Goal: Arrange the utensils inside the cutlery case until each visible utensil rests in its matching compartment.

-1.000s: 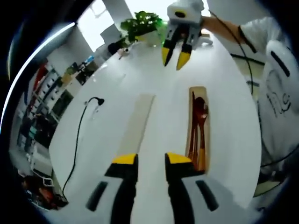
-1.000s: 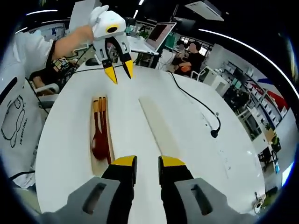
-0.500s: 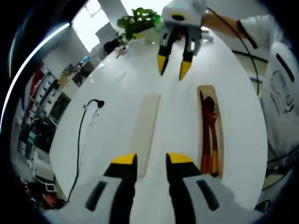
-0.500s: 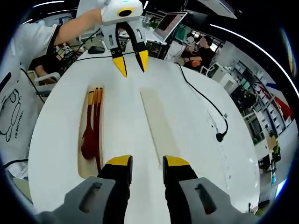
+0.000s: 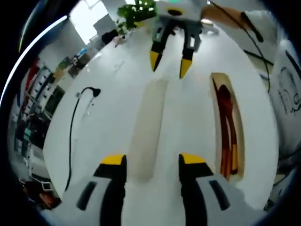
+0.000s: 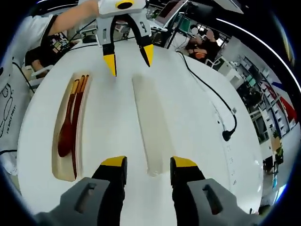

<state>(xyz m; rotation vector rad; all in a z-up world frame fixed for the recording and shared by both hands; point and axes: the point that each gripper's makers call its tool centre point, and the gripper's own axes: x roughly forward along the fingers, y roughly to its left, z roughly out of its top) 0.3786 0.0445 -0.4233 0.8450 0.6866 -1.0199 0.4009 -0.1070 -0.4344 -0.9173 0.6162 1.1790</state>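
lid (image 6: 150,126): bare table (image 6: 197,108) both sides | case (image 6: 70,127) left | cable (image 6: 207,94) right, well apart

Open wooden cutlery case (image 6: 63,162) lies flat on white tabletop (image 6: 197,117), red-brown spoon (image 6: 66,136) and chopsticks (image 6: 77,117) inside; its pale lid (image 6: 150,122) lies flat beside, apart.

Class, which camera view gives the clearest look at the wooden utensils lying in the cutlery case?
The right gripper view: the utensils lie sharp and side by side in the case. In the left gripper view they appear blurred near the edge.
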